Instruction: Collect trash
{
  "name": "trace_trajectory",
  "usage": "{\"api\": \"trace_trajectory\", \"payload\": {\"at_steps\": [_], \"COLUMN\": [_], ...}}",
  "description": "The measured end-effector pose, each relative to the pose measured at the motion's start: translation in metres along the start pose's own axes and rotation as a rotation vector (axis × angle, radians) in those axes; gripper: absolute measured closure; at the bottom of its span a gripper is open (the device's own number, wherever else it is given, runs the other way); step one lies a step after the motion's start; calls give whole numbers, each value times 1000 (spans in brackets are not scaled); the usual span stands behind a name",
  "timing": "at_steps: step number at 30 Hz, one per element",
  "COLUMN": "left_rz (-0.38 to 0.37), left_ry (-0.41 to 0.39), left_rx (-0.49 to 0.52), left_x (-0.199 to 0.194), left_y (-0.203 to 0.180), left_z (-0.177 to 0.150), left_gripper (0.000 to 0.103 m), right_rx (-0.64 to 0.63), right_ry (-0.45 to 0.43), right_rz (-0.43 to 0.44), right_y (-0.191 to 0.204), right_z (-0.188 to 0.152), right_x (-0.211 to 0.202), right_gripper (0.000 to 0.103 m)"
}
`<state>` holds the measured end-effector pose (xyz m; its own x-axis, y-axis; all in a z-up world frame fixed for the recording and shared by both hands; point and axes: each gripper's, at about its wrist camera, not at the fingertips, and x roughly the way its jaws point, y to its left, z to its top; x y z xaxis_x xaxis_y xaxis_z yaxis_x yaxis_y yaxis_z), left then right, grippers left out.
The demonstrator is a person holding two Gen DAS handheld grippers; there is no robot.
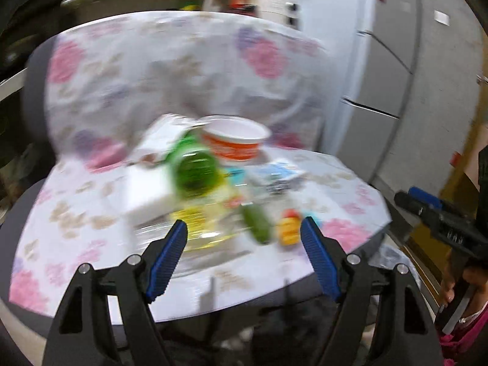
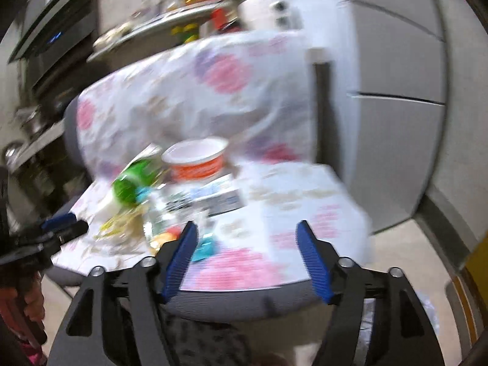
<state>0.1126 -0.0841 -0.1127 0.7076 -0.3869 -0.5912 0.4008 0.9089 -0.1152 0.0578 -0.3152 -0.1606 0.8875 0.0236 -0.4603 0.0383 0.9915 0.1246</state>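
A pile of trash lies on a chair seat covered with a floral cloth (image 1: 76,228). It holds a green plastic bottle (image 1: 195,170), an orange-and-white paper bowl (image 1: 235,140), a white box (image 1: 146,189), a clear yellow-labelled wrapper (image 1: 207,228), a small green packet (image 1: 257,225) and a yellow-orange piece (image 1: 288,227). My left gripper (image 1: 244,231) is open and empty, just in front of the pile. My right gripper (image 2: 245,233) is open and empty over the seat's front right; the bottle (image 2: 128,189) and bowl (image 2: 196,160) lie left of it. Both views are blurred.
The cloth-draped chair back (image 1: 170,67) rises behind the pile. A grey refrigerator (image 1: 411,76) stands to the right. A cluttered shelf (image 2: 170,18) and a black appliance (image 2: 52,39) are behind. The other gripper shows at the right edge of the left view (image 1: 439,216).
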Motion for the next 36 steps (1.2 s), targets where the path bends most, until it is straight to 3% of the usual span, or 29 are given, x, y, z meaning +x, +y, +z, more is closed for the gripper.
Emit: {"api": "trace_trajectory", "payload": {"at_steps": [2,10,21,23,27,32,36], "left_rz": [39,113,97,98,101,103,109], "left_ry": [-7,16,45,47,47,40,35], "left_rx": [-15,-108,-137,-140,-147,-149,-139], "left_x": [-3,3,13,13,12,8,5], "left_y": [18,68,79,80,81,81,78], "left_z": [-4,-21,-30,-30,-32,-31,-29], "left_gripper": [28,28,27,27,27,27,27], "right_rx": [-31,-148,-172,-168,-152,-130,-104], "right_ry": [26,120,158,152,143,118,84], "right_rz": [32,76,21,23,52,91,80], "right_y": [19,73,94,94,92,86,74], "right_z": [-2,-12,-15,-14,-10,1,11], "right_x": [15,80,128,127,119,102,84], "right_gripper": [16,16,17,31,42,66,78]}}
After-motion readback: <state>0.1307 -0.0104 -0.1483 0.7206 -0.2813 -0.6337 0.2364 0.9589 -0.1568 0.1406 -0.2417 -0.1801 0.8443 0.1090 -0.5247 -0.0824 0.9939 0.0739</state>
